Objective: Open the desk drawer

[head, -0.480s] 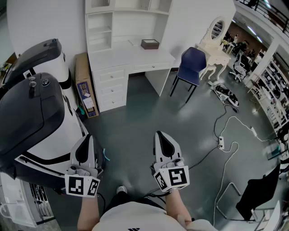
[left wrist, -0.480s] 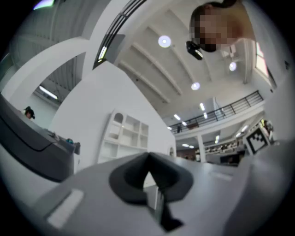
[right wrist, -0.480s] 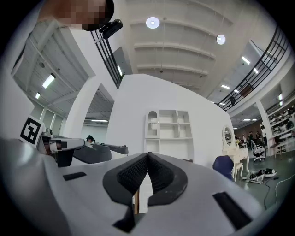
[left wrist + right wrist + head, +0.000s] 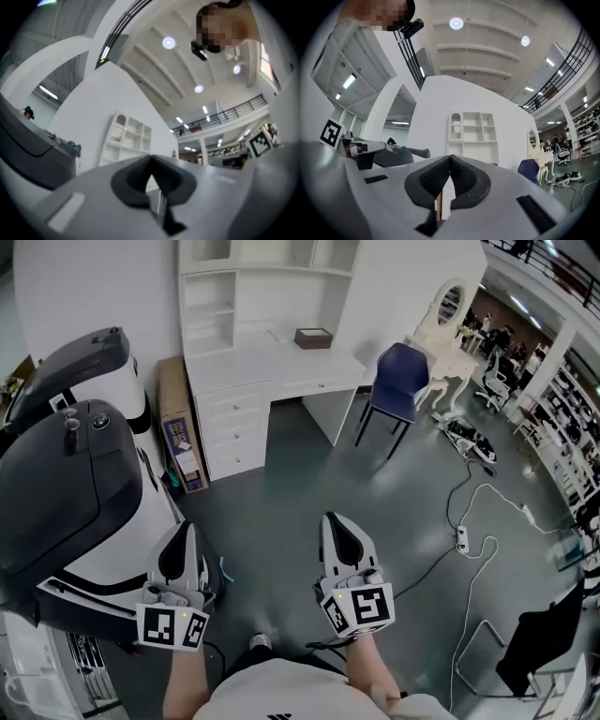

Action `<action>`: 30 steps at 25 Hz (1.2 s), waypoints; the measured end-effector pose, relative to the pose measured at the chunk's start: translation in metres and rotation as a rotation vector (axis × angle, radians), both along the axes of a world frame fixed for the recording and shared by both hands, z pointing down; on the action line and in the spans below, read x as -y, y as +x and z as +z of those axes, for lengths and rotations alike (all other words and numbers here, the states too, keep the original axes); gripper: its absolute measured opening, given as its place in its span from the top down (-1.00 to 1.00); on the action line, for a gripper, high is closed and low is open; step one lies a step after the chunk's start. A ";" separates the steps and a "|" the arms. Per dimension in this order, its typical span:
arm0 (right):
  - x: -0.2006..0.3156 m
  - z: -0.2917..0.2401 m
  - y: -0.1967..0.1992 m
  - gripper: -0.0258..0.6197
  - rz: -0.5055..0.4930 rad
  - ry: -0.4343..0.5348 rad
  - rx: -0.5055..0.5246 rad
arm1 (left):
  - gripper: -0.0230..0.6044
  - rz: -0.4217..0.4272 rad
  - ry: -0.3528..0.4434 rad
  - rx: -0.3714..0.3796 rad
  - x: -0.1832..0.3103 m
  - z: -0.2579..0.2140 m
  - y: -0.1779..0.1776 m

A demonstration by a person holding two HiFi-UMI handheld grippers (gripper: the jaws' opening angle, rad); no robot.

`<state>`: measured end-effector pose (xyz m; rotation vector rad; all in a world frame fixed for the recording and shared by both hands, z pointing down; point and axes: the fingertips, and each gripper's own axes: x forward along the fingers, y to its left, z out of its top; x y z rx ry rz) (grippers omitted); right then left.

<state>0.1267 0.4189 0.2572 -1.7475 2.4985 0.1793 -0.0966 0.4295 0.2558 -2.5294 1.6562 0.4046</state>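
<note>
Evidently nothing has been begun: the drawers point(image 4: 234, 423) under the white worktop point(image 4: 267, 360) are seen shut, well apart across the floor. The left claw point(image 4: 187, 529) and right claw point(image 4: 331, 519) are held closed and empty (no handle reached); approach, grasp and pull remain.

Showing no readable words, brands or numbers anywhere. Carrying only black-and-white square marker patterns on the cubes of the left gripper point(image 4: 189, 527) and right gripper point(image 4: 328, 518). Bearing a purple printed panel on the cardboard box point(image 4: 172, 390), too small for reading.
</note>
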 end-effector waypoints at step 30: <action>0.177 0.009 -0.006 0.92 -0.057 0.004 0.021 | 0.91 -0.037 -0.004 -0.002 0.165 0.006 -0.003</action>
